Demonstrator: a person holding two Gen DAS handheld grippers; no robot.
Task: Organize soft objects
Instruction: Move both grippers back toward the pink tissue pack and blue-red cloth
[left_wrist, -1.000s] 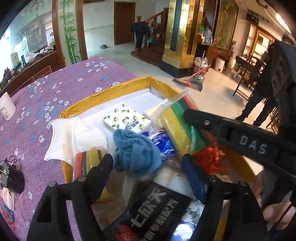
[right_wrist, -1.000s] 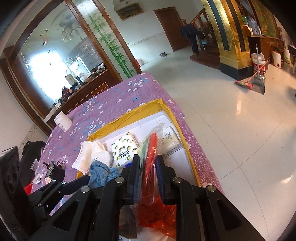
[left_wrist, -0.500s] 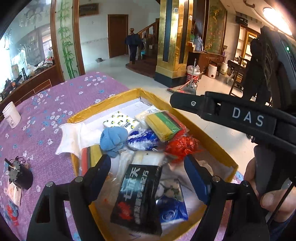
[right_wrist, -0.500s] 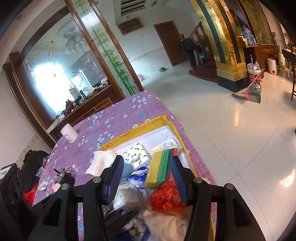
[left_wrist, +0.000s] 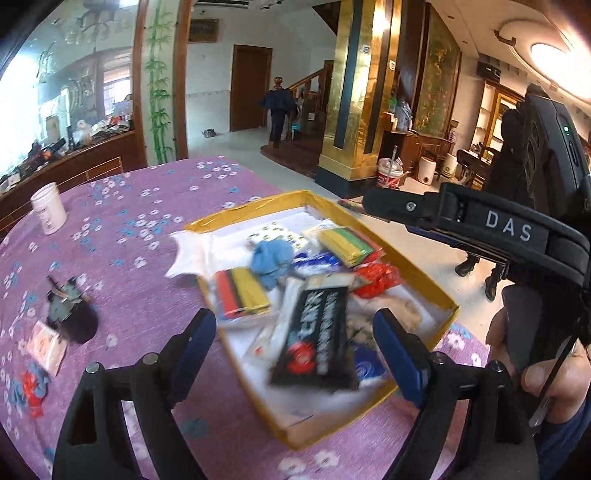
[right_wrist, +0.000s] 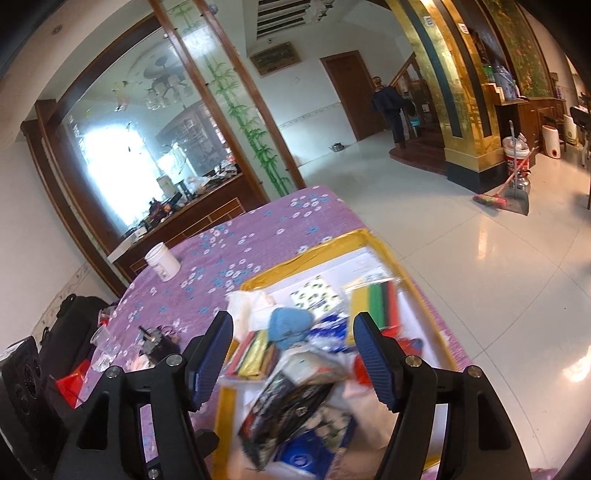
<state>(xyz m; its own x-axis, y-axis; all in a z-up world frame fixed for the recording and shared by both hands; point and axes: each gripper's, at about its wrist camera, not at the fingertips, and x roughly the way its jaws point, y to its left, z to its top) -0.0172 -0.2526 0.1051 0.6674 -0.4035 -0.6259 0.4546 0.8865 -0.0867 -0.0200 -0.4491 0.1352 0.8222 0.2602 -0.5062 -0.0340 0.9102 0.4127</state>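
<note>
A yellow-rimmed box (left_wrist: 421, 273) on the purple flowered table holds the soft things: a blue cloth (left_wrist: 271, 258), a white cloth (left_wrist: 192, 251), a black packet (left_wrist: 317, 339), a lemon-print tissue pack (right_wrist: 314, 295) and two striped packs (left_wrist: 240, 295). My left gripper (left_wrist: 293, 332) hovers above the box's near end, its jaws opening with nothing between them. My right gripper (right_wrist: 293, 328) also hangs above the box, jaws opening and empty. The yellow-green-red striped pack (right_wrist: 373, 299) lies loose in the box beyond it. The right gripper's finger (left_wrist: 406, 206) crosses the left wrist view at the right.
A white jar (left_wrist: 48, 208) stands at the table's far left. A small dark gadget (left_wrist: 70, 314) and some packets lie left of the box. A black bag (right_wrist: 74, 325) sits beside the table. A person (left_wrist: 277, 110) stands far off; a broom and dustpan (right_wrist: 506, 195) lie on the tiled floor.
Both grippers have drawn back and up from the box. The right gripper opened and let go of the striped pack, which now lies in the box.
</note>
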